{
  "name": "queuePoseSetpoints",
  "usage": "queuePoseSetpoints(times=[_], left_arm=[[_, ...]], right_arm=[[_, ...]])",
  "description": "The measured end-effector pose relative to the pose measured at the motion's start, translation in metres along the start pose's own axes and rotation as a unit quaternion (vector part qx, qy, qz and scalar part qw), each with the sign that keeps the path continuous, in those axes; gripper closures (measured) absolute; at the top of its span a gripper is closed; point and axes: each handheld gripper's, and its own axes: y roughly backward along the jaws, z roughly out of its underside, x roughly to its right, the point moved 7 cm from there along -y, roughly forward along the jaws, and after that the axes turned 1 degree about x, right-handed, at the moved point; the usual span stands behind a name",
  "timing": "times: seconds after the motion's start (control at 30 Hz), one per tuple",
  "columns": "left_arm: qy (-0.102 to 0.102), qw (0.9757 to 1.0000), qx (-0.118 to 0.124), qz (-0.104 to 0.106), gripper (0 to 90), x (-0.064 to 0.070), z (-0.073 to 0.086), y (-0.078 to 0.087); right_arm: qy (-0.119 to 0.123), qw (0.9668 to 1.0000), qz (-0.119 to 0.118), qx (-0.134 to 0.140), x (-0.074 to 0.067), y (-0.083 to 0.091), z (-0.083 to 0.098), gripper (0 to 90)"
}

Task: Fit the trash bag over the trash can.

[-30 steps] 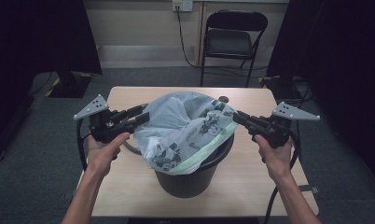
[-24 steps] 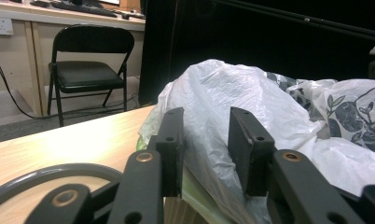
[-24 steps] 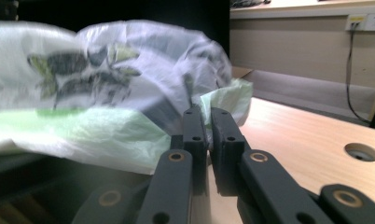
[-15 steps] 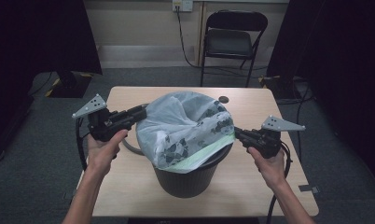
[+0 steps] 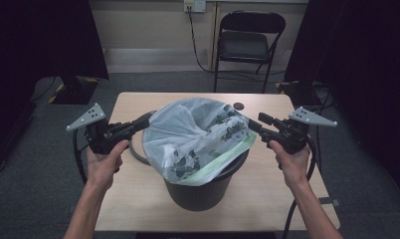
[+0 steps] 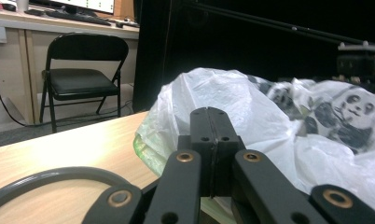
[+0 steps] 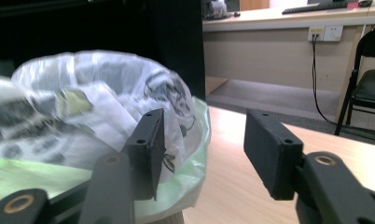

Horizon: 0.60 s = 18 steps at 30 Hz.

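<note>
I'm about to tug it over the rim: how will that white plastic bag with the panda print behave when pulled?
The white panda-print plastic bag is probably floppy and very light: it billows in loose crumples above the black round bin. Its thin, glossy film may slip or stretch between the fingers. Pulling from one side would likely drag it off the rim rather than move the bin.

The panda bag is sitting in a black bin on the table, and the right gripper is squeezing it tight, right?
Not quite. The right gripper is open, its jaws apart and having just opened, as the right gripper view shows. The panda bag does sit in the black bin on the table.
</note>
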Motion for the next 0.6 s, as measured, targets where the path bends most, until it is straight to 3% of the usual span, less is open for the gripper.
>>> queuePoseSetpoints(times=[0.13, 0.27, 0.33, 0.5, 0.53, 0.6], left_arm=[[-0.01, 0.9998, -0.015, -0.002, 90.0, 0.006, 0.006, 0.009], [-0.005, 0.9998, -0.01, 0.019, 90.0, 0.012, 0.004, 0.015], [-0.007, 0.9999, -0.009, 0.008, 88.6, 0.01, 0.0, 0.015], [0.005, 0.9999, -0.006, -0.01, 65.5, 0.0, -0.011, -0.008], [0.009, 0.9999, -0.009, -0.005, 62.4, -0.002, -0.012, -0.016], [0.006, 0.9997, -0.016, -0.016, 60.3, -0.005, -0.012, -0.024]], right_arm=[[0.001, 1.0, 0.001, 0.008, -0.003, -0.002, -0.008, 44.7], [0.008, 0.9999, -0.002, 0.009, -0.009, -0.008, -0.014, 43.9], [0.007, 0.9999, -0.004, 0.012, -0.01, -0.009, -0.017, 43.4], [0.004, 0.9997, -0.012, 0.021, -0.015, -0.008, -0.022, 42.7], [0.004, 0.9997, -0.014, 0.022, -0.016, -0.008, -0.022, 42.3], [0.003, 0.9996, -0.018, 0.022, -0.017, -0.007, -0.023, 42.0]])
